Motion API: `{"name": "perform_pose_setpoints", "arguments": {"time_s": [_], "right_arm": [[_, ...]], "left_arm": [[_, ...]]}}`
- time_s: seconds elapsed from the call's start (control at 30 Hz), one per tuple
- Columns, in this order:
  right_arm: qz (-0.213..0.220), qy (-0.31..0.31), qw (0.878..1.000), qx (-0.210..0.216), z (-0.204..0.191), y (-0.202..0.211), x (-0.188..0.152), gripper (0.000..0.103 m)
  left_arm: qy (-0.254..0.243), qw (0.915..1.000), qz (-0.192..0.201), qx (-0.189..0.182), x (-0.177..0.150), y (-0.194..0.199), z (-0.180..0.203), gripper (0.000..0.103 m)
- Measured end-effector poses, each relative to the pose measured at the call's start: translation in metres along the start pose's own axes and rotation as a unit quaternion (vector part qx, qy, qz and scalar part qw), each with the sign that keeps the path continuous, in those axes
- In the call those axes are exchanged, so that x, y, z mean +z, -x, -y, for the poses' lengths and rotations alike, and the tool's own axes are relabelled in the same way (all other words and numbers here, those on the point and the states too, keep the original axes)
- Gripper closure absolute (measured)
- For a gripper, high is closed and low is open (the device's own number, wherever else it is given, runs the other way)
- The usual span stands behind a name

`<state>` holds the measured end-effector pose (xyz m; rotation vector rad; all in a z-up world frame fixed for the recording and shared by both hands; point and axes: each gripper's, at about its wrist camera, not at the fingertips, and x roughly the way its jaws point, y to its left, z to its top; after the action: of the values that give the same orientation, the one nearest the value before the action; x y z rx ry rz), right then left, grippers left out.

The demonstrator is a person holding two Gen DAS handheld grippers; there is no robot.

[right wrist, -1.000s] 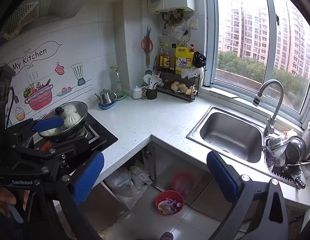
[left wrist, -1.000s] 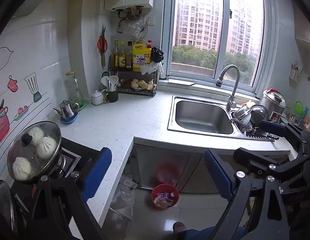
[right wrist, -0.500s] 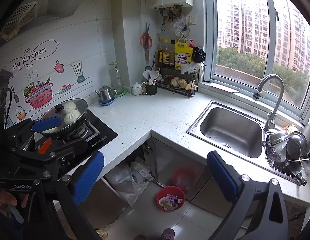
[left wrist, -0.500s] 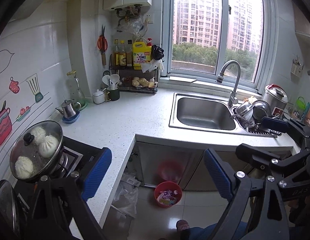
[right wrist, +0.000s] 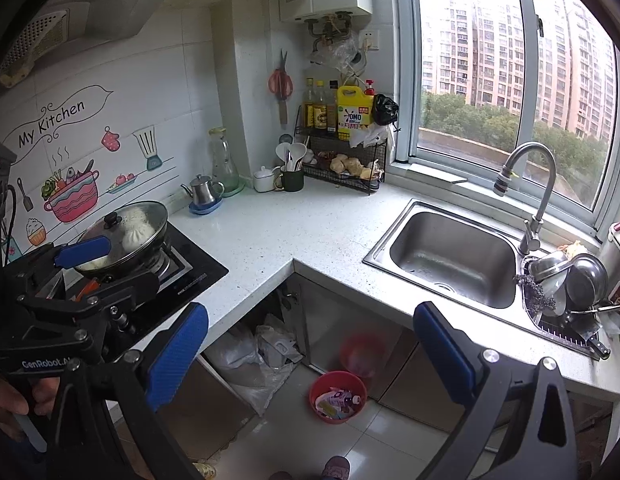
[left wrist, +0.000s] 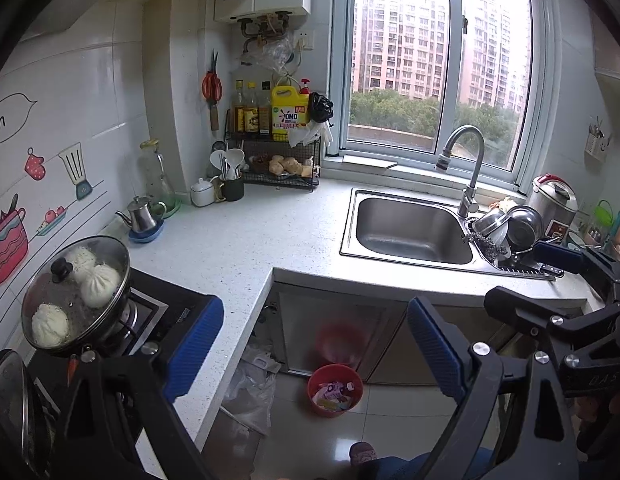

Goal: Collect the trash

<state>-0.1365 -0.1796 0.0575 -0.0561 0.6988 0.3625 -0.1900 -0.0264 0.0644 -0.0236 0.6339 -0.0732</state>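
Note:
A small red bin (left wrist: 336, 390) holding colourful wrappers stands on the tiled floor under the counter, also low in the right wrist view as the red bin (right wrist: 337, 397). Crumpled white plastic bags (right wrist: 265, 356) lie in the open cabinet beside it. My left gripper (left wrist: 314, 348) is open high above the floor, blue pads wide apart with nothing between them. My right gripper (right wrist: 310, 354) is likewise open and empty. Each gripper shows at the edge of the other's view, with a blue finger pad (left wrist: 558, 256) at the right and a blue finger pad (right wrist: 83, 250) at the left.
An L-shaped white counter (left wrist: 237, 248) carries a steel sink (left wrist: 410, 228), a dish rack with bowls (left wrist: 510, 232), a bottle rack (left wrist: 277, 148) and a small kettle (left wrist: 141, 216). A lidded pan of buns (left wrist: 75, 292) sits on the black hob. A slippered foot (left wrist: 362, 452) stands on the floor.

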Motion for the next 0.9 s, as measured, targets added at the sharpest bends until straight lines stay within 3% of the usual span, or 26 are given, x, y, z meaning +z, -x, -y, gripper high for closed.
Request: {"name": "perform_pose_setpoints", "arguments": {"time_s": [0.2,0.5,0.9], "right_arm": [[0.002,-0.001,1.000,-0.004,-0.0014,0.0004,-0.0004,0.001],[0.001,-0.006,1.000,-0.010,-0.0026,-0.0022,-0.0032,0.001],[-0.012,-0.004,1.000,-0.007,-0.0037,-0.0067,-0.0059,0.001]], "left_arm": [[-0.001,1.0000,0.002,-0.001,-0.0011,0.0010,-0.0001,0.011],[-0.017,0.9986,0.005,0.049,-0.0078,-0.0031,0.0012,0.011],[-0.017,0.9992,-0.009,0.034,-0.0080,-0.0068,0.0002,0.011]]}}
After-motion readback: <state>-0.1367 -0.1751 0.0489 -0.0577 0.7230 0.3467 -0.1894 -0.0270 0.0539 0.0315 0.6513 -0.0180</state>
